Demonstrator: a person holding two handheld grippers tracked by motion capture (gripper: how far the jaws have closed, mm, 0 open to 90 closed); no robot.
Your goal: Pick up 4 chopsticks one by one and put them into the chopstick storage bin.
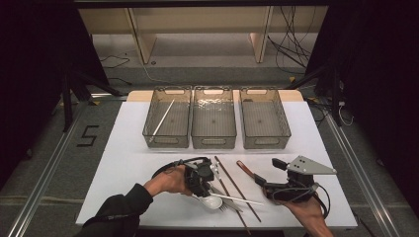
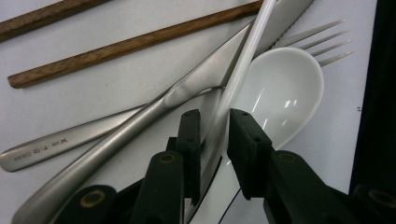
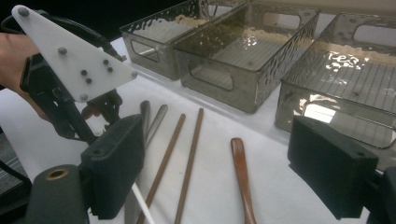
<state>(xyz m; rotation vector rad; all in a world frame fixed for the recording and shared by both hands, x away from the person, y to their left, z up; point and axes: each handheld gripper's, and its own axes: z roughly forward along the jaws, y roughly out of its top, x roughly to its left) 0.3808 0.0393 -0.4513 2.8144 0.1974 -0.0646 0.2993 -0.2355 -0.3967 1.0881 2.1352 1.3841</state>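
White chopstick, slim, glossy, lying across knife and spoon, frame centre.
We see the left gripper, angled downward, jaws narrowly parted astride it, not yet pinching.

- White table, bearing three clear bins side by side at the far edge.
- Near edge: two brown chopsticks, wooden handle, knife, fork, white spoon, white chopstick piled together.
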